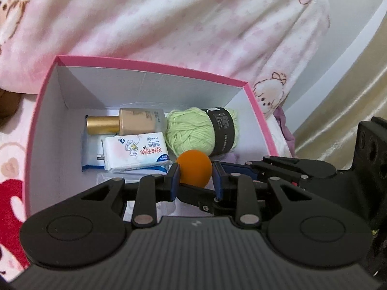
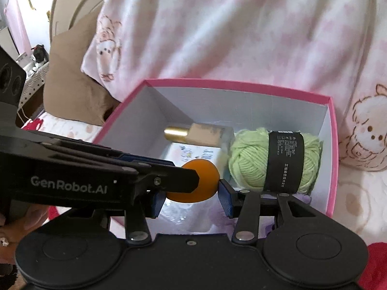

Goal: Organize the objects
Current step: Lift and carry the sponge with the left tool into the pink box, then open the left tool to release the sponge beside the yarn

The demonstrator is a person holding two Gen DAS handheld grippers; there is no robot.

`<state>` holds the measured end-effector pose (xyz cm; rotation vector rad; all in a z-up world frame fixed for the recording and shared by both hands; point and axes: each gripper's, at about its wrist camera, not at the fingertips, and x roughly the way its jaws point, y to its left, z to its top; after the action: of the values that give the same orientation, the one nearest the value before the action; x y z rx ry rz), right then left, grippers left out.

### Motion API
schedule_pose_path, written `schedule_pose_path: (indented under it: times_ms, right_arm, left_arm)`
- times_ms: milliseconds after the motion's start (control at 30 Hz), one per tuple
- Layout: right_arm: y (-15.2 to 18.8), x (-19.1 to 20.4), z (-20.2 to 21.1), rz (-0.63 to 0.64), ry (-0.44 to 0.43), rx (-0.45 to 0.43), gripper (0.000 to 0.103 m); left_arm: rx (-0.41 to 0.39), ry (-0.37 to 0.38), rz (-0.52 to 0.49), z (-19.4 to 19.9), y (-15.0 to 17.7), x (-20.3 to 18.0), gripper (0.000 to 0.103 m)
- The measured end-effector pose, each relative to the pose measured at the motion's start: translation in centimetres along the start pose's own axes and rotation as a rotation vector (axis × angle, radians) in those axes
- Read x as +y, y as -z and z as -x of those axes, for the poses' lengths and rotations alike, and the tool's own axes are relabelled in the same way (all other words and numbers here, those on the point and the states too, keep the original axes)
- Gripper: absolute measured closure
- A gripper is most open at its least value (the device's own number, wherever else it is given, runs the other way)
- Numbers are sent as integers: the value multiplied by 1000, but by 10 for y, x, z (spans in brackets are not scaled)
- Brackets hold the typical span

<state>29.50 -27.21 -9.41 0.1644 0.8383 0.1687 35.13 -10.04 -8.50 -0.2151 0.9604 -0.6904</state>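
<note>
Your open box [image 1: 43,91] sits on the bed [image 1: 12,169], a heaped blanket [image 1: 193,24] just behind its far wall. Inside, along that wall, the bottle [image 1: 125,122] lies on its side at left, the ball of yarn [image 1: 193,130] beside it at right. A tissue pack [image 1: 137,153] lies in front of the bottle, stacked on another pack [image 1: 92,155]. You hold the ball [image 1: 194,168] above the box's near side, in front of the yarn, between both pairs of jaws.
</note>
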Motion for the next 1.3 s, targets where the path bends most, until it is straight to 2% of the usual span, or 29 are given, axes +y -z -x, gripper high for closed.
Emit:
schedule_pose_path:
  times_ms: [133, 233, 467, 567, 633, 900, 1000, 1067, 1100, 1200, 1300]
  right_arm:
    - [7, -8, -9, -23, -1, 16, 51]
    - [11, -6, -15, 12, 51, 28, 51]
    - [13, -4, -28, 39, 59, 43, 49]
    - [13, -5, -28, 23, 29, 43, 38]
    - [14, -8, -23, 10, 16, 37, 35]
    - [16, -14, -13, -24, 5, 11, 35]
    - [15, -13, -7, -26, 2, 13, 35]
    - [15, -9, -3, -9, 9, 13, 35]
    - [16, -8, -1, -4, 15, 14, 35]
    - [17, -3, 12, -1, 30, 10, 35]
    - [18, 5, 29, -1, 35, -4, 33]
  left_arm:
    - [10, -4, 8, -13, 4, 4, 77]
    - [21, -27, 6, -21, 7, 5, 77]
    - [29, -53, 28, -33, 12, 15, 77]
    - [23, -78, 38, -35, 13, 20, 77]
    - [21, -91, 38, -35, 14, 21, 77]
    - [28, -100, 49, -31, 11, 21, 76]
    - [47, -103, 61, -31, 8, 21, 69]
    - [83, -124, 65, -32, 6, 19, 56]
    - [96, -141, 65, -31, 4, 15, 56]
    - [94, -146, 63, -22, 0, 6, 50]
    - [86, -172, 59, -5, -4, -3, 40]
